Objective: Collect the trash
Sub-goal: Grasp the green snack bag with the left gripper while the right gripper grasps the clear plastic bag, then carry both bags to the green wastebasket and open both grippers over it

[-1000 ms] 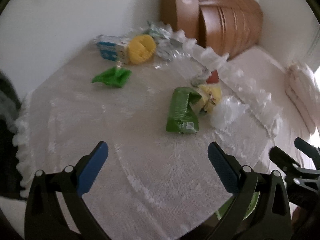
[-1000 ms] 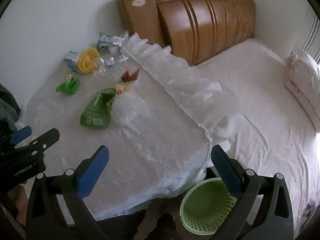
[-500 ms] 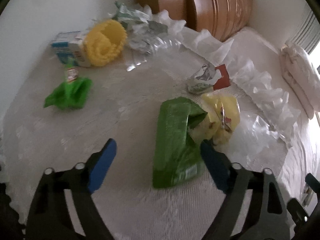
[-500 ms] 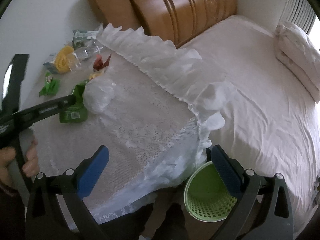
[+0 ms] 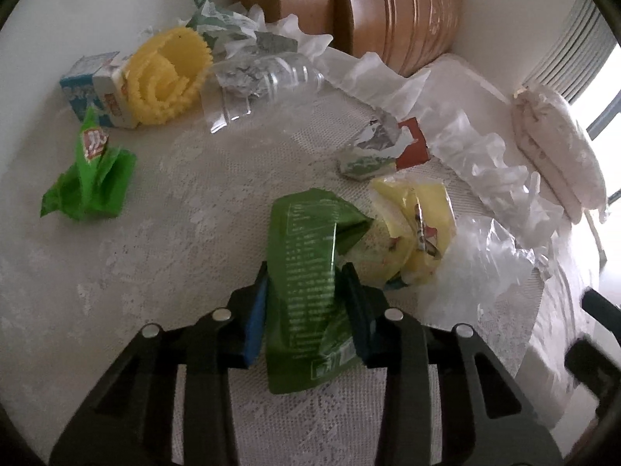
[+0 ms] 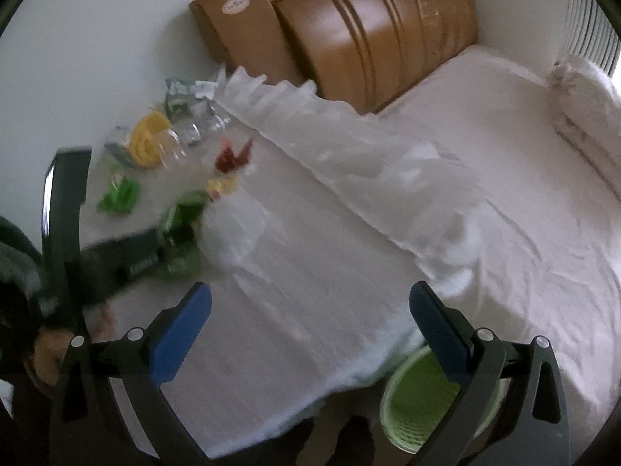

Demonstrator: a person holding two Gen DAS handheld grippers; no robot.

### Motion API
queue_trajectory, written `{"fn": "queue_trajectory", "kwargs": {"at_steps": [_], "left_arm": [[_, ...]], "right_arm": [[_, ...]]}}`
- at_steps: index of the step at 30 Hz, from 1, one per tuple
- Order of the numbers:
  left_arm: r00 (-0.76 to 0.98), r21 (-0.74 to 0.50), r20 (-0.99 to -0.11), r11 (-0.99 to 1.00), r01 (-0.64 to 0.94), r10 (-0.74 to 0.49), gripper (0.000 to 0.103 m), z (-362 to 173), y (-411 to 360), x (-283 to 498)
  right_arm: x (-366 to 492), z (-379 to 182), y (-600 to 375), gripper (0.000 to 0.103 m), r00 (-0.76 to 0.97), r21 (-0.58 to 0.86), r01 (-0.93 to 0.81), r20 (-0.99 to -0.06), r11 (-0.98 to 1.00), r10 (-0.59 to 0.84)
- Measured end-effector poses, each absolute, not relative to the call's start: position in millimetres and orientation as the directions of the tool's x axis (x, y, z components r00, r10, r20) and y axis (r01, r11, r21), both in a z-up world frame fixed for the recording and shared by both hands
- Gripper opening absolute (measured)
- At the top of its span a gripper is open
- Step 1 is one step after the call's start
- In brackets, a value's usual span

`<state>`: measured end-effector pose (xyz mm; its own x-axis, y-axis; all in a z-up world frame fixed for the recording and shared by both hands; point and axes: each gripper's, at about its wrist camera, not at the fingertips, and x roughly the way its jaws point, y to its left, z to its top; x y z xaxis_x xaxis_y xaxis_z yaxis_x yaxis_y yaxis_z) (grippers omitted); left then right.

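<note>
**Left tongs pinching the green bag, right ones hanging wide**

The left tongs (image 5: 304, 310) have just been closing and now their blue pads (image 5: 254, 320) sit against both sides of the green bag (image 5: 306, 272), which lies on the lace-covered desk (image 5: 186, 240) with its lower end poking out toward the camera. Touching the bag on the right is a yellow wrapper (image 5: 417, 229), with a clear plastic bag (image 5: 477, 268) just past that. A silver-and-red wrapper (image 5: 382, 147) sits a bit further back. Off to the left there's a crumpled green wrapper (image 5: 91, 182), and along the far wall a blue carton (image 5: 97, 89), a yellow roll (image 5: 169, 77), a clear bottle (image 5: 268, 77) and more crumpled stuff.

The right tongs (image 6: 310, 330) are spread wide with nothing between them, hovering over the near desk edge. A green basket (image 6: 419, 404) sits on the floor just below that edge, beside the bed (image 6: 524, 194).
</note>
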<state>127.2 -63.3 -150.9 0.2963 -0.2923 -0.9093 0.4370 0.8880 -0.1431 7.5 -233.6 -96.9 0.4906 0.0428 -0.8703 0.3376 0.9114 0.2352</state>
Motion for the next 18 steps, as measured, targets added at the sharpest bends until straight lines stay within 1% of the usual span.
{"fn": "queue_trajectory", "kwargs": {"at_steps": [2,4,7,8,10,11,12,15,18], "left_arm": [[0.299,-0.156,-0.905,0.891,0.427,-0.302,0.032,-148,-56,124],[0.305,-0.174,-0.899,0.894,0.413,-0.315,0.031,-143,-47,122],[0.322,-0.189,-0.887,0.897,0.399,-0.33,0.031,-133,-33,115],[0.331,-0.191,-0.883,0.899,0.394,-0.333,0.031,-130,-28,112],[0.34,-0.194,-0.878,0.9,0.39,-0.337,0.031,-127,-21,108],[0.341,-0.197,-0.877,0.899,0.391,-0.34,0.031,-125,-18,107],[0.343,-0.196,-0.876,0.899,0.391,-0.34,0.031,-124,-15,105],[0.348,-0.2,-0.872,0.9,0.386,-0.343,0.031,-119,-6,97],[0.349,-0.204,-0.87,0.899,0.388,-0.349,0.031,-116,1,90]], "right_arm": [[20,-100,-234,0.101,0.505,0.293,0.342,-0.859,0.893,0.088],[34,-105,-235,0.1,0.512,0.344,0.348,-0.849,0.872,0.13],[58,-118,-234,0.096,0.507,0.396,0.356,-0.843,0.847,0.18],[63,-121,-233,0.092,0.501,0.401,0.358,-0.845,0.843,0.188],[72,-130,-231,0.079,0.484,0.409,0.373,-0.851,0.833,0.202],[73,-132,-229,0.066,0.48,0.424,0.371,-0.849,0.826,0.22],[75,-136,-228,0.057,0.475,0.447,0.365,-0.844,0.817,0.249],[71,-138,-224,0.042,0.474,0.471,0.358,-0.836,0.806,0.278],[63,-134,-220,0.038,0.476,0.463,0.344,-0.836,0.817,0.273]]}}
